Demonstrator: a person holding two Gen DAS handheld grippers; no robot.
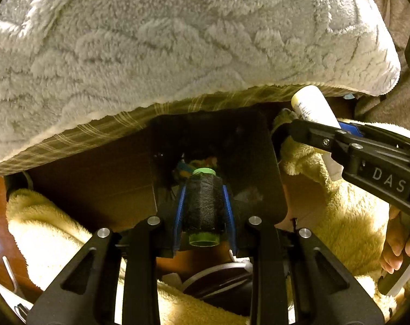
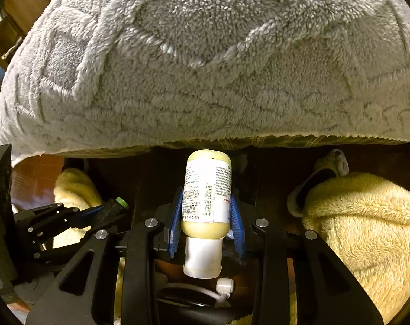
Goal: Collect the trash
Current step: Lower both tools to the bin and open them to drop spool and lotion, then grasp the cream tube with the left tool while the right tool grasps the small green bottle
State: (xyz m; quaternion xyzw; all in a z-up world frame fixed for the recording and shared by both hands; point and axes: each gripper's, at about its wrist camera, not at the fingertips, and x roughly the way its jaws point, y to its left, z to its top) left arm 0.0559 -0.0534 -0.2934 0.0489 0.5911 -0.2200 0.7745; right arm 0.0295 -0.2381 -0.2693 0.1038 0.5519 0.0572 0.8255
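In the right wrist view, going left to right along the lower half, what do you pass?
Left gripper holding the black thread spool → right gripper clamped on the cream bottle → grey slipper → yellow fleece.

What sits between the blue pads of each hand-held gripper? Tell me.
Left wrist view: a black thread spool with green ends, clamped in the left hand-held gripper. Right wrist view: a cream bottle, clamped in the right hand-held gripper.

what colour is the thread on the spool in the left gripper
Black thread on a green spool, clearest in the left wrist view.
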